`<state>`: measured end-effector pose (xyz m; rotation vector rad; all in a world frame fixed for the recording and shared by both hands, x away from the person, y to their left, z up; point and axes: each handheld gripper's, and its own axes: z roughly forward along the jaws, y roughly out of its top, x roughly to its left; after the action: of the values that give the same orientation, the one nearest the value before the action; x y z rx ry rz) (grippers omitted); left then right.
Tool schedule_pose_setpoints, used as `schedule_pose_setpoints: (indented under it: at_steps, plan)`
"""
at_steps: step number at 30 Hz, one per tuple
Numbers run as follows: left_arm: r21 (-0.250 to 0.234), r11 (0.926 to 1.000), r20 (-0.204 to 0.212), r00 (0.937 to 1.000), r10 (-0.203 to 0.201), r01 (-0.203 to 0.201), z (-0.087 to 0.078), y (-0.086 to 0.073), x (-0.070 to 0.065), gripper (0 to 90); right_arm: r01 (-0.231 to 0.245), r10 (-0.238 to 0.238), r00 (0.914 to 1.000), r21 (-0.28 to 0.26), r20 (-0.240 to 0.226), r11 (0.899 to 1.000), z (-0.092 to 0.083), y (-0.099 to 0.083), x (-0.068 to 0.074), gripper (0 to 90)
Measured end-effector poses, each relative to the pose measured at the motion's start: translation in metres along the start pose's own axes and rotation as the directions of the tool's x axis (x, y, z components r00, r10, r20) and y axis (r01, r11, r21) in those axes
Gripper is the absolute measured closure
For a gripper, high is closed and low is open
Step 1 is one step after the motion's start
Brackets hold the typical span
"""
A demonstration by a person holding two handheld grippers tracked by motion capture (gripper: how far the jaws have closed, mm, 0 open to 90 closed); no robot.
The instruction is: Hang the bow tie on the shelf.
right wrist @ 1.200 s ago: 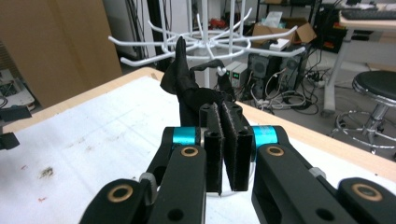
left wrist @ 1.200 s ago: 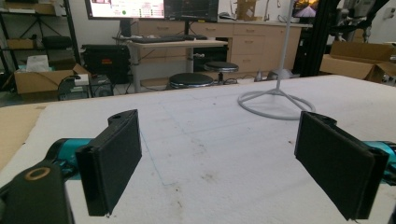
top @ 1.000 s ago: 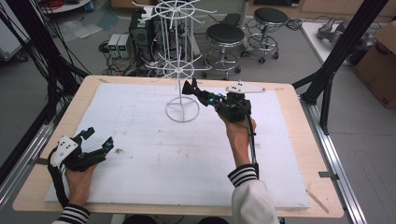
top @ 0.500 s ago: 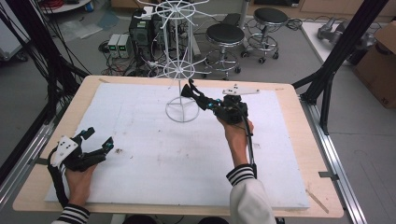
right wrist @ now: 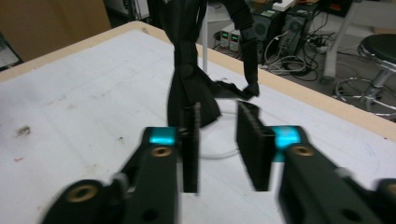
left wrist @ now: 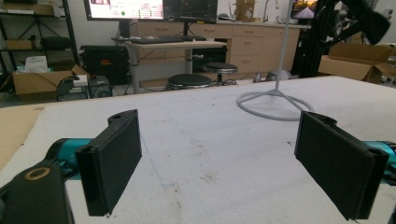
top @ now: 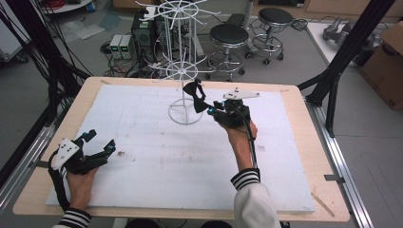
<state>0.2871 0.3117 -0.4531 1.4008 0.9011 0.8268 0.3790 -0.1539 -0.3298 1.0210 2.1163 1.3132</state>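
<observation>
A: What is the right gripper (top: 210,108) doing?

B: In the right gripper view (right wrist: 218,123) its jaws stand a little apart with a gap between the pads, and nothing sits in that gap. A black bow tie (right wrist: 191,88) hangs just past the left pad; I cannot tell whether the two touch.

A: Where is that bow tie relative to the white wire stand (top: 183,71)?

B: In the high view the bow tie (top: 196,95) is right beside the stand's pole, above the round base ring and just under the lower ring of spokes. Whether its strap rests on a spoke is too small to tell.

A: And the left gripper (top: 100,146)?

B: Released, jaws wide apart, holding nothing. It sits well away from the stand, toward the near left part of the white foam sheet (top: 142,152). In its own view (left wrist: 219,163) the stand's base ring shows far ahead on the sheet.

A: What lies beyond the stand?

B: Two black stools (top: 229,35) on the floor, and computer boxes (top: 142,33).
</observation>
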Motion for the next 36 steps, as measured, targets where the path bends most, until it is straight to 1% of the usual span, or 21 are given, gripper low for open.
schedule_pose_setpoints:
  at_steps: [1,2,4,8,9,10,11,12,13,14,15,17,20,21,22,25,28,31,34,35,36]
  plan:
    - [-0.001,1.0000,0.001,1.0000,0.000,0.000,0.000,0.000,0.000,15.0,-0.006,0.006,1.0000,0.009,0.005,1.000,-0.001,-0.003,0.000,56.3]
    - [-0.002,1.0000,0.001,1.0000,0.000,0.000,0.000,0.000,0.000,15.0,-0.006,0.006,1.0000,0.009,0.005,1.000,-0.001,-0.003,0.000,56.3]
    - [-0.003,1.0000,0.002,1.0000,0.002,-0.002,0.000,0.000,0.000,15.0,-0.025,0.025,0.9996,0.008,0.008,1.000,-0.002,-0.007,0.000,45.2]
    - [-0.004,1.0000,0.001,1.0000,-0.007,0.007,0.000,0.000,0.001,15.0,-0.053,0.053,0.9980,0.012,0.036,0.998,-0.008,-0.013,-0.003,20.0]
    - [-0.005,0.9999,0.000,0.9999,-0.010,0.010,-0.001,0.000,0.001,15.0,-0.048,0.048,0.9969,0.001,0.063,0.999,-0.011,-0.015,-0.004,12.6]
    - [-0.005,0.9999,0.002,0.9999,-0.014,0.014,-0.001,0.000,0.001,15.0,-0.044,0.044,0.9950,0.004,0.090,0.999,-0.014,-0.017,-0.005,11.0]
    - [-0.008,0.9999,0.002,0.9999,-0.015,0.015,-0.001,0.000,0.002,15.0,-0.049,0.050,0.9933,-0.019,0.104,0.999,-0.023,-0.024,-0.008,10.9]
    - [-0.007,0.9999,0.002,0.9999,-0.015,0.015,-0.001,0.000,0.002,15.0,-0.049,0.050,0.9933,-0.019,0.104,0.999,-0.023,-0.024,-0.008,10.9]
    - [-0.005,0.9999,0.003,0.9999,-0.013,0.013,-0.001,0.000,0.001,15.0,-0.059,0.063,0.9925,-0.036,0.105,0.998,-0.027,-0.028,-0.010,10.6]
    - [-0.006,0.9999,0.002,0.9999,-0.011,0.011,-0.001,0.000,0.001,15.0,-0.064,0.070,0.9918,-0.062,0.106,0.996,-0.036,-0.038,-0.013,10.3]
    - [-0.006,0.9999,0.004,1.0000,-0.009,0.009,-0.001,0.000,0.001,15.0,-0.064,0.070,0.9918,-0.062,0.106,0.996,-0.036,-0.038,-0.013,10.3]
    - [-0.006,1.0000,0.005,1.0000,-0.007,0.007,-0.001,0.000,0.001,15.0,-0.067,0.076,0.9907,-0.077,0.113,0.995,-0.045,-0.049,-0.014,10.3]
    - [-0.004,1.0000,0.005,1.0000,0.001,-0.001,-0.001,0.000,0.000,15.0,-0.056,0.070,0.9893,-0.109,0.128,0.992,-0.057,-0.069,-0.016,10.3]
    - [-0.003,1.0000,0.005,1.0000,0.001,-0.001,-0.001,0.000,0.000,15.0,-0.047,0.067,0.9871,-0.134,0.145,0.990,-0.063,-0.082,-0.016,10.3]
    - [-0.003,1.0000,0.004,1.0000,0.000,0.000,0.000,0.000,0.000,15.0,-0.047,0.067,0.9871,-0.134,0.145,0.990,-0.063,-0.082,-0.016,10.3]
    - [-0.004,1.0000,0.000,1.0000,-0.007,0.007,0.000,0.000,0.001,15.0,-0.026,0.056,0.9817,-0.163,0.182,0.986,-0.070,-0.102,-0.015,10.3]
    - [-0.005,1.0000,0.000,1.0000,-0.008,0.008,0.000,0.000,0.001,15.0,0.000,0.049,0.9732,-0.213,0.225,0.977,-0.076,-0.123,-0.013,10.3]
    - [-0.003,1.0000,-0.001,1.0000,-0.007,0.007,0.000,0.000,0.001,15.0,-0.004,0.068,0.9684,-0.259,0.240,0.966,-0.080,-0.139,-0.012,10.3]
    - [-0.003,1.0000,-0.001,1.0000,-0.007,0.007,0.000,0.000,0.001,15.0,-0.008,0.085,0.9626,-0.286,0.258,0.958,-0.083,-0.155,-0.011,10.3]
    - [-0.004,1.0000,-0.001,1.0000,-0.007,0.007,0.000,0.000,0.001,15.0,-0.002,0.083,0.9613,-0.292,0.263,0.956,-0.083,-0.158,-0.012,10.3]
    - [-0.003,1.0000,-0.002,1.0000,-0.007,0.007,0.000,0.000,0.001,15.0,-0.013,0.094,0.9597,-0.291,0.265,0.957,-0.084,-0.161,-0.011,10.3]
